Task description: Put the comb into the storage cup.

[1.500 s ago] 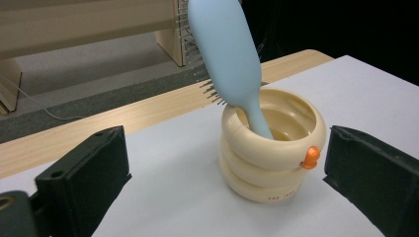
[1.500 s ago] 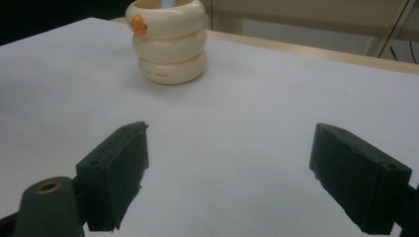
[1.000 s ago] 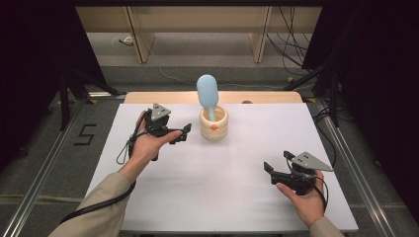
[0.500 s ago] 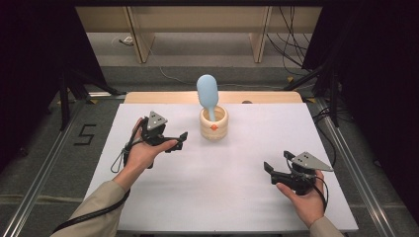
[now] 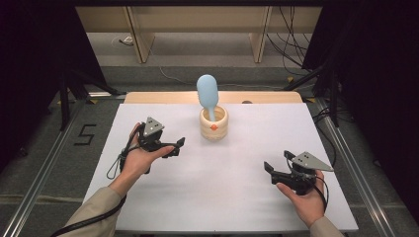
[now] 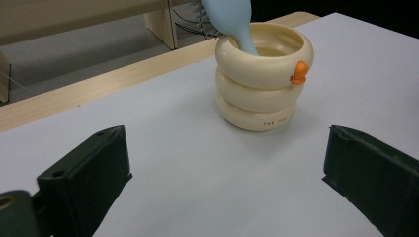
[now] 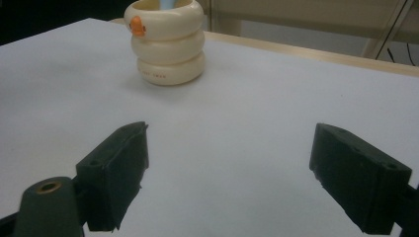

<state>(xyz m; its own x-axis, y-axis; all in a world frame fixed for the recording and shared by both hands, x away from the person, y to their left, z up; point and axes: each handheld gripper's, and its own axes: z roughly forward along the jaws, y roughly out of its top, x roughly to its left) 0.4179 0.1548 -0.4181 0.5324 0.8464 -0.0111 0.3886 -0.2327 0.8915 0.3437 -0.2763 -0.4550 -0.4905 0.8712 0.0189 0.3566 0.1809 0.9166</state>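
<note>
**Both tools open, cup untouched**

Left tool (image 5: 174,146) hovers just left of the cream, ring-stacked ceramic cup with an orange duck beak (image 5: 214,123), jaws spread wide and empty. Right tool (image 5: 271,170), equally open and empty, sits well apart to the cup's right. No grasp yet. The cup holds a pale blue plastic spoon (image 5: 207,94), standing upright, on the white desk (image 5: 222,197).

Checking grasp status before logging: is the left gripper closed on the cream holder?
No: the left gripper has its jaws wide apart, short of the cream holder, with bare table between.
</note>
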